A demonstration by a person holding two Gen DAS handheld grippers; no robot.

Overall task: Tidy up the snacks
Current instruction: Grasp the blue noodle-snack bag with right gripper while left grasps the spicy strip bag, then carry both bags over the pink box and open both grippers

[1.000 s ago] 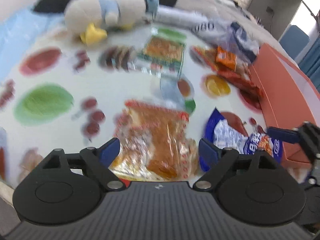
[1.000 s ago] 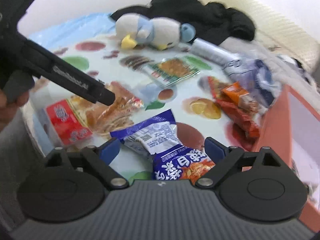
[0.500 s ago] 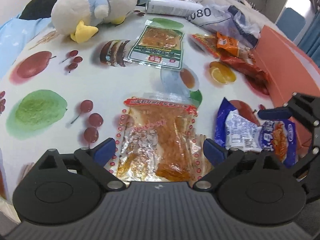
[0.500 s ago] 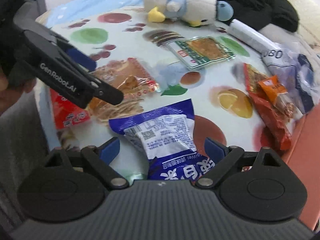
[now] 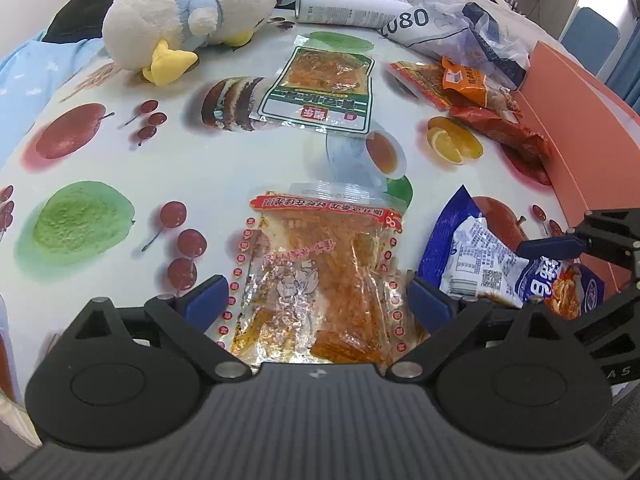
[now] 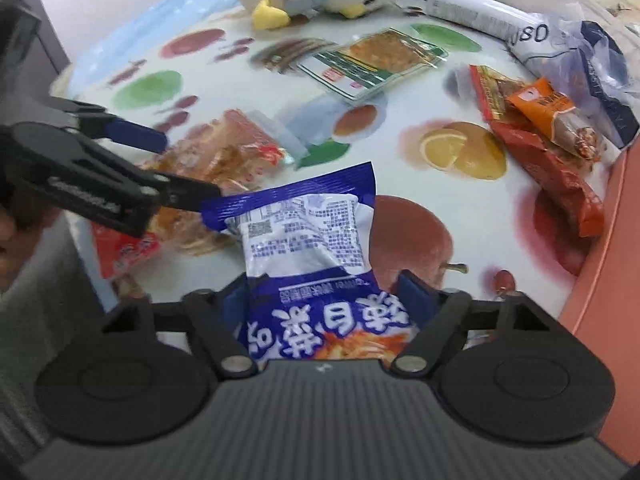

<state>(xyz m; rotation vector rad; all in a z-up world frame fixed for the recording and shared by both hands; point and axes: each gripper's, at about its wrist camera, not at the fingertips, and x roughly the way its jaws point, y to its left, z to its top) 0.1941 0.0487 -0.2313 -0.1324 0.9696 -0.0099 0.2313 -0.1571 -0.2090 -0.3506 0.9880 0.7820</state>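
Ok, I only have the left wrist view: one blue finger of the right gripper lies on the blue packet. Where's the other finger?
Observer: On the packet's opposite side. The right gripper straddles the blue packet. Its jaws have just been closing, and both pads now press its pinched waist.
Operator: And the clear packet's near end, under the left gripper?
Observer: That end of the clear packet is red and lies by the edge of the table. The left gripper hangs open above it.
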